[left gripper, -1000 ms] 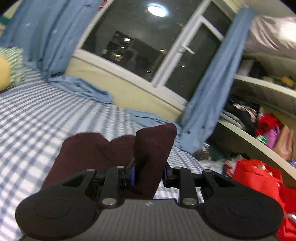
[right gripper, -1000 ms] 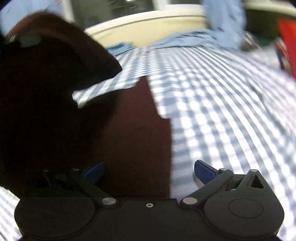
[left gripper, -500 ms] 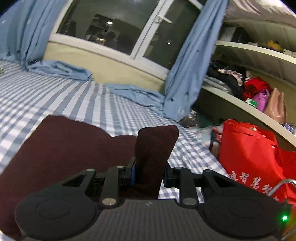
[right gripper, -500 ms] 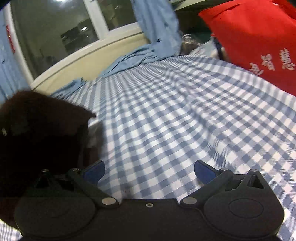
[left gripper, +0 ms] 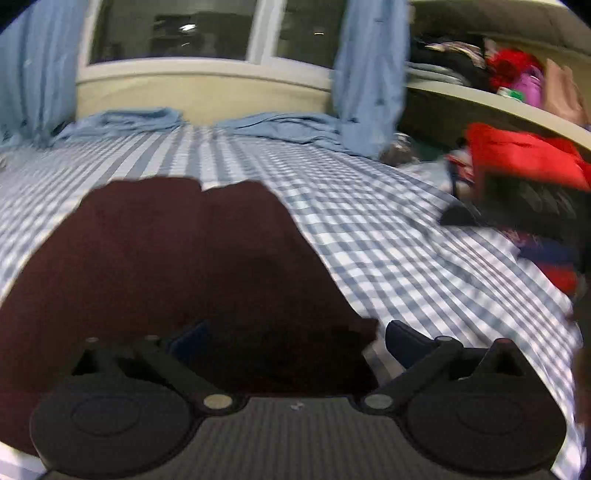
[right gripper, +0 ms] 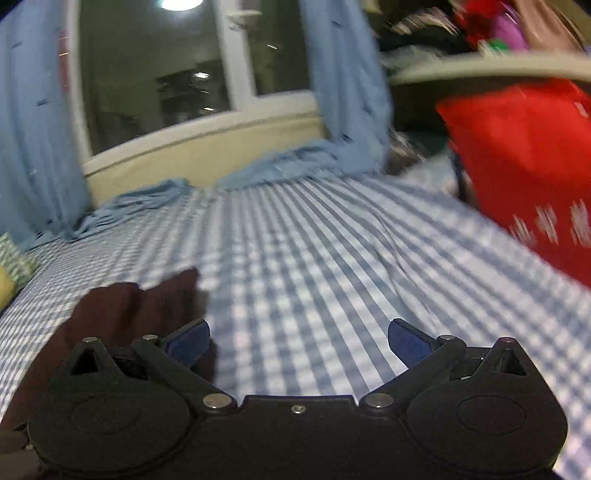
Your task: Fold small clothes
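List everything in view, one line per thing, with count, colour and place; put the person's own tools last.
garment: one, dark maroon, lying flat on the bed.
bedsheet: one, blue and white check, covering the bed.
curtains: two, light blue, either side of the window, hems resting on the bed.
window: one, white frame, dark outside, beyond the bed.
bag: one, red with white print, right of the bed.
shelf: one, cream, cluttered, far right.
cushion: one, green check, left edge.
left tool: one, black with blue pads, just opened, over the garment's near edge.
right tool: one, black, open, empty.
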Tool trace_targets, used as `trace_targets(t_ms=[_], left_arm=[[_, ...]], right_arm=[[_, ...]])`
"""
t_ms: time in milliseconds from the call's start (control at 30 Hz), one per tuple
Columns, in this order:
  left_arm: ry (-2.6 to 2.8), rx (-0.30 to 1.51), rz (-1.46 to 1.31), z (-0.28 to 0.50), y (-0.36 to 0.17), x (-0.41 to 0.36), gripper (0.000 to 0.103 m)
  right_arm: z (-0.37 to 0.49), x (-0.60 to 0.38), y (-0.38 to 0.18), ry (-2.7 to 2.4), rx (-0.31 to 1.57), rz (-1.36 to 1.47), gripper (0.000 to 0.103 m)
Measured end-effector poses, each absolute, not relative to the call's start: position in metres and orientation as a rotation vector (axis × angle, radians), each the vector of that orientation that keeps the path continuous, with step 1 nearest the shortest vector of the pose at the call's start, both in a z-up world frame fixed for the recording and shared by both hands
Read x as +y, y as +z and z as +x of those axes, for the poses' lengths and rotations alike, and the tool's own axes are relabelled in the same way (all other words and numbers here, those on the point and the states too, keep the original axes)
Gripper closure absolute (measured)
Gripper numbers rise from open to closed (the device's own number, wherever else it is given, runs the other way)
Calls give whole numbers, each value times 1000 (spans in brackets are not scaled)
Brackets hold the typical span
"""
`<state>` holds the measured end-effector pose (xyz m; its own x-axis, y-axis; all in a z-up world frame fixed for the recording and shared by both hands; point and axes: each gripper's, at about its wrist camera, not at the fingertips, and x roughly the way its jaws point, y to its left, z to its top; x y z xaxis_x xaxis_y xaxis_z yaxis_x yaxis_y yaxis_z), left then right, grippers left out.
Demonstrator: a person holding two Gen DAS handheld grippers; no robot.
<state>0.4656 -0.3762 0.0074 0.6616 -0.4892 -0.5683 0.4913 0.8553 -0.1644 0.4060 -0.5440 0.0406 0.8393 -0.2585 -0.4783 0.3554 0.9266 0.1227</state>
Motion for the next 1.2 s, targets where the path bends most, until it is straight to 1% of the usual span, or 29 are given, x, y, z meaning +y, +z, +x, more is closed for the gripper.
trace_targets(t_ms=[167,267,367,433,500,600,667,767,867,1033,1100,1200], left_arm=[[-591,556,-1,432,53,-325,1],[-460,489,-38,431,64,-293,1],[-416,537,-14,450,52,-287,1],[-414,537,30,454,50,-289,1],[-372,516,29,451,51,-282,1],[-312,526,2,454,51,-267,1],[-298,542,9,459,49,-258,1],[-276,549,28,467,49,-252,1],[-285,545,34,472,53,-254,1],[-329,514,44,478,60,-267,1],[-356,509,45,484,61,-275,1],[-399,486,19,491,57,-286,1]], right_arm=[[440,-517,68,-204,432,168,1],[478,-491,65,-114,456,139,1],[512,-481,47,-8,572,219,1],[520,-479,30,-7,653,244,1],[521,-473,13,12,737,168,1],[500,-461,-15,29,805,-69,1],[481,-469,-27,20,793,-89,1],[463,-491,-35,-9,812,44,1],[442,-489,-28,-20,791,-4,1],[431,-490,-12,-30,794,11,1],[432,-496,3,-57,754,65,1],[438,-505,25,-116,625,147,1]])
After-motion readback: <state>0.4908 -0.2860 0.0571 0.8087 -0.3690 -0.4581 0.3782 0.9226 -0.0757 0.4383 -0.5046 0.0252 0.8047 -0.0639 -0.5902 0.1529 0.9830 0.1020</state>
